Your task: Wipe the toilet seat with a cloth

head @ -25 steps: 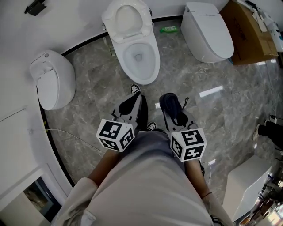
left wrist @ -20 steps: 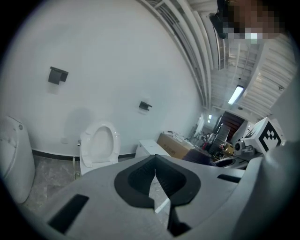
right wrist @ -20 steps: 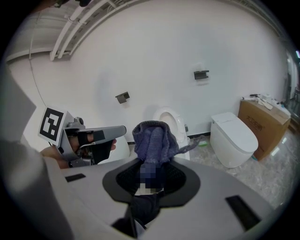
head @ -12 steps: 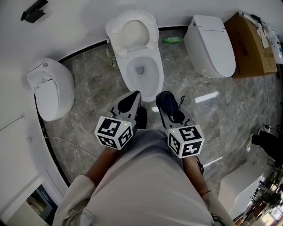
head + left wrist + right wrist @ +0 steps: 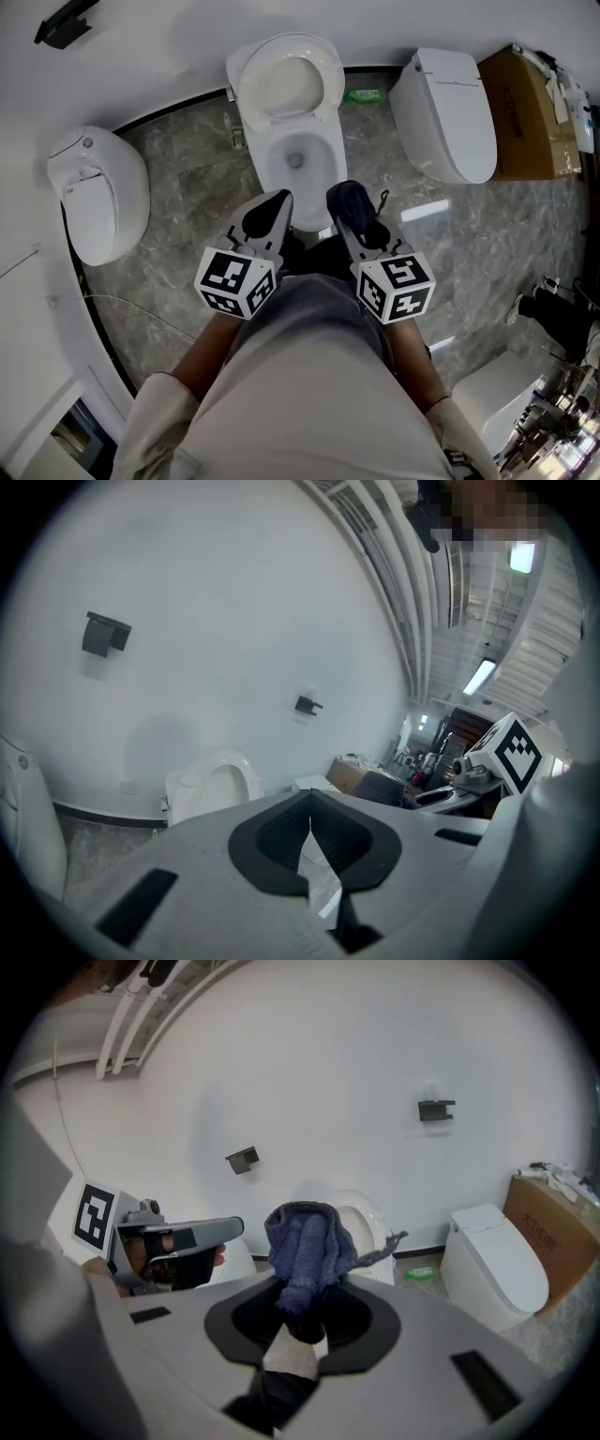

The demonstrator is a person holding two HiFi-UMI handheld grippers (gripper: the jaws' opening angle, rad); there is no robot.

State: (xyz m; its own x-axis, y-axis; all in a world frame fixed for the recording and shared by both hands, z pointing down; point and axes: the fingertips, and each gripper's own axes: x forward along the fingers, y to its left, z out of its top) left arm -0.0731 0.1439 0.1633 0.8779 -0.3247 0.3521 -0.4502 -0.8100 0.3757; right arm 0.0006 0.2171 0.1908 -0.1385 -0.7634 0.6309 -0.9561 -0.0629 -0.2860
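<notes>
A white toilet (image 5: 298, 159) stands at the wall in the head view, its seat (image 5: 286, 84) raised upright. Both grippers reach toward the bowl's front rim. My left gripper (image 5: 278, 199) is shut with nothing in it; in the left gripper view its dark pads (image 5: 309, 803) meet, and the raised seat (image 5: 214, 782) shows beyond them. My right gripper (image 5: 349, 199) is shut on a dark blue cloth (image 5: 354, 204). In the right gripper view the cloth (image 5: 305, 1246) bunches up out of the right gripper (image 5: 305, 1309), partly hiding the toilet (image 5: 367, 1227) behind it.
A closed toilet stands on each side: one at the left (image 5: 94, 192), one at the right (image 5: 450, 112). A cardboard box (image 5: 530, 103) sits at the far right. A green bottle (image 5: 361, 95) lies by the wall, and a thin cable (image 5: 122, 302) runs over the marble floor.
Both grippers and the person have moved forward to the open toilet; the gripper tips now overlap the bowl's front rim. The cloth stays in the right gripper.
</notes>
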